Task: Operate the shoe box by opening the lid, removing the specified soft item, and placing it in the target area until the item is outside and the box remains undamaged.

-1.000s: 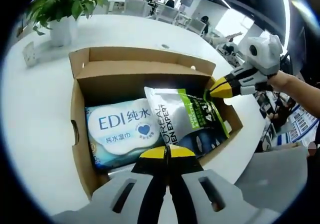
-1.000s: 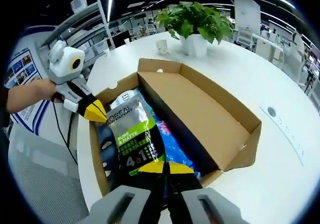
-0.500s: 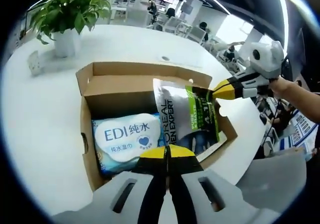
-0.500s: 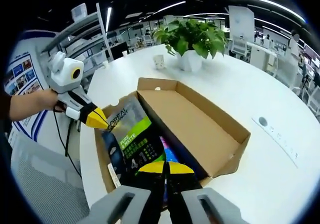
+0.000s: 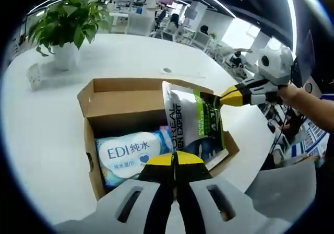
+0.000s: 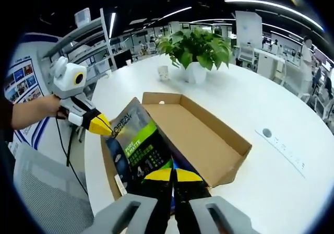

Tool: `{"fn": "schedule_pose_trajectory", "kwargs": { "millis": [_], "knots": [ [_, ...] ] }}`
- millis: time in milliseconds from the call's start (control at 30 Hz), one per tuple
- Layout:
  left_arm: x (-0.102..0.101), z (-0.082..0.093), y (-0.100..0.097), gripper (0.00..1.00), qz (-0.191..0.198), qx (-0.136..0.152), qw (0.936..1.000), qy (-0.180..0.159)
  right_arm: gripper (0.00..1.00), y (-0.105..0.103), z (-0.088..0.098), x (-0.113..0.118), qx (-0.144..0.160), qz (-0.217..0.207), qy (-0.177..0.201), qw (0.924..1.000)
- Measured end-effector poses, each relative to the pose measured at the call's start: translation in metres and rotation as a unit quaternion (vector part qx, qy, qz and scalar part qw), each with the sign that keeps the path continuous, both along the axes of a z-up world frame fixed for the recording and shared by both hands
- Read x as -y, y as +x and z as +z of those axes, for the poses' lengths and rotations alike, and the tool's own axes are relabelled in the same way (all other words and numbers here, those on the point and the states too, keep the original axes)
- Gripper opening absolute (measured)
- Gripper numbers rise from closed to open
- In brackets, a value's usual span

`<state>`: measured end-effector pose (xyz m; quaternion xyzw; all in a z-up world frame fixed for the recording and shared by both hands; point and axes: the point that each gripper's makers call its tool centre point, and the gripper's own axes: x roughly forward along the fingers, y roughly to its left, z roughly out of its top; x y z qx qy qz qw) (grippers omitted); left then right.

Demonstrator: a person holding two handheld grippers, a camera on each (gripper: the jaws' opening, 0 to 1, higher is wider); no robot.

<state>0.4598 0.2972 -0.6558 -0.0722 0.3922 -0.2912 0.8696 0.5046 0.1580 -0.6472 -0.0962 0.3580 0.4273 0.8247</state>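
Observation:
An open cardboard shoe box (image 5: 120, 90) (image 6: 209, 140) lies on the white table, its lid folded back. A grey and green L'Oreal pouch (image 5: 195, 121) (image 6: 138, 145) is held up above the box, tilted, stretched between both grippers. My left gripper (image 5: 175, 158) (image 6: 103, 124) is shut on one end of the pouch. At the other end, my right gripper (image 6: 174, 174) (image 5: 228, 95) is shut on it too. A blue and white EDI wet-wipes pack (image 5: 128, 153) lies inside the box under the pouch.
A potted green plant (image 5: 65, 25) (image 6: 195, 46) stands on the round white table (image 5: 47, 124) (image 6: 271, 176) beyond the box, with a small white cup (image 6: 163, 72) beside it. A grey chair (image 6: 47, 197) is at the table's edge. Office desks fill the background.
The pouch has risen out of the box with both grippers shut on it. Both cameras have moved up and away, so the box looks smaller.

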Motion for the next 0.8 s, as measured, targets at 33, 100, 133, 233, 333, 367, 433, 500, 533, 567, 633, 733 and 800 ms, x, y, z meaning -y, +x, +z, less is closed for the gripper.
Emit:
{"fn": "schedule_pose_trajectory", "kwargs": {
  "millis": [33,100,133,233,333,367,433,500,533,567,633,733,800],
  "knots": [
    [0.001,0.002,0.0,0.0,-0.001,0.002,1.0,0.0,0.0,0.001,0.001,0.001,0.0,-0.001,0.0,1.0],
    [0.004,0.005,0.001,0.0,-0.003,0.004,1.0,-0.001,0.0,0.001,0.004,0.003,0.004,-0.002,0.001,1.0],
    [0.004,0.006,0.001,0.0,-0.003,0.005,1.0,-0.002,0.0,0.002,0.006,0.005,0.005,-0.004,0.001,1.0],
    [0.01,0.012,0.001,0.0,-0.006,0.009,0.9999,-0.004,0.0,0.002,0.01,0.009,0.007,-0.007,0.001,0.9999],
    [0.014,0.016,0.002,0.0,-0.007,0.011,0.9999,-0.006,0.0,0.002,0.013,0.013,0.009,-0.011,0.001,0.9999],
    [0.015,0.017,0.002,0.0,-0.008,0.012,0.9999,-0.007,0.0,0.002,0.014,0.015,0.01,-0.013,0.001,0.9999],
    [0.018,0.019,0.002,0.0,-0.009,0.012,0.9998,-0.01,0.0,0.002,0.016,0.018,0.011,-0.015,0.001,0.9998],
    [0.022,0.021,0.003,0.0,-0.011,0.013,0.9998,-0.011,0.0,0.002,0.018,0.022,0.011,-0.017,0.0,0.9998],
    [0.023,0.021,0.003,0.0,-0.011,0.014,0.9998,-0.012,0.0,0.002,0.018,0.023,0.011,-0.018,0.0,0.9998],
    [0.025,0.023,0.003,0.0,-0.012,0.014,0.9997,-0.013,0.0,0.003,0.019,0.025,0.012,-0.02,0.0,0.9997],
    [0.029,0.024,0.004,0.0,-0.014,0.015,0.9997,-0.014,0.0,0.003,0.02,0.029,0.012,-0.023,-0.001,0.9997],
    [0.034,0.026,0.005,0.0,-0.017,0.015,0.9996,-0.016,0.0,0.003,0.022,0.034,0.014,-0.027,-0.002,0.9995],
    [0.038,0.028,0.007,0.0,-0.018,0.015,0.9996,-0.018,0.0,0.003,0.023,0.039,0.014,-0.03,-0.003,0.9994]
  ]
}}
